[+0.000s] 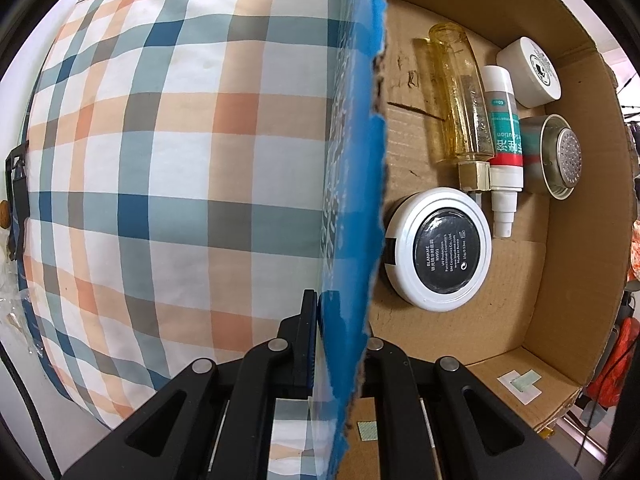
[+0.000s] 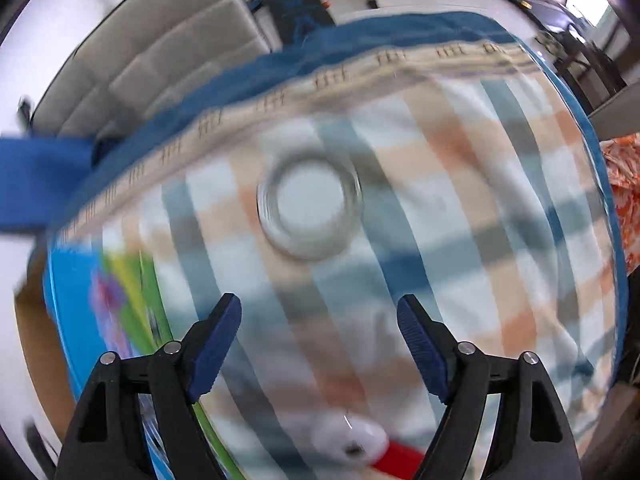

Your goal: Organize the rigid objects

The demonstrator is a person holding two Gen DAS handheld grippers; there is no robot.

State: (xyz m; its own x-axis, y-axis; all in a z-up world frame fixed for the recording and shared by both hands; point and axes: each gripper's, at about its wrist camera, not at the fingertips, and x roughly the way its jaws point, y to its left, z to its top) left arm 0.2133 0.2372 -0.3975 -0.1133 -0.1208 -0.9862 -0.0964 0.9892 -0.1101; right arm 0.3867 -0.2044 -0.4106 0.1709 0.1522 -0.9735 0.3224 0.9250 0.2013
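Note:
My left gripper [image 1: 340,332] is shut on the blue-faced wall [image 1: 352,200] of a cardboard box [image 1: 560,320]. Inside the box lie a round white compact with a black label [image 1: 440,252], a clear yellow bottle [image 1: 464,96], a white spray bottle with a teal and red label [image 1: 504,136], a white jar [image 1: 532,72] and a metal shaker tin [image 1: 560,156]. My right gripper [image 2: 320,332] is open and empty above a clear round lid or jar [image 2: 310,210] lying on the plaid bedding [image 2: 440,240]. That view is blurred.
Plaid bedding [image 1: 160,160] fills the left of the left wrist view. In the right wrist view a blue box with a colourful print [image 2: 116,300] sits at the left, a white and red object [image 2: 372,448] at the bottom and a grey sofa [image 2: 160,60] behind.

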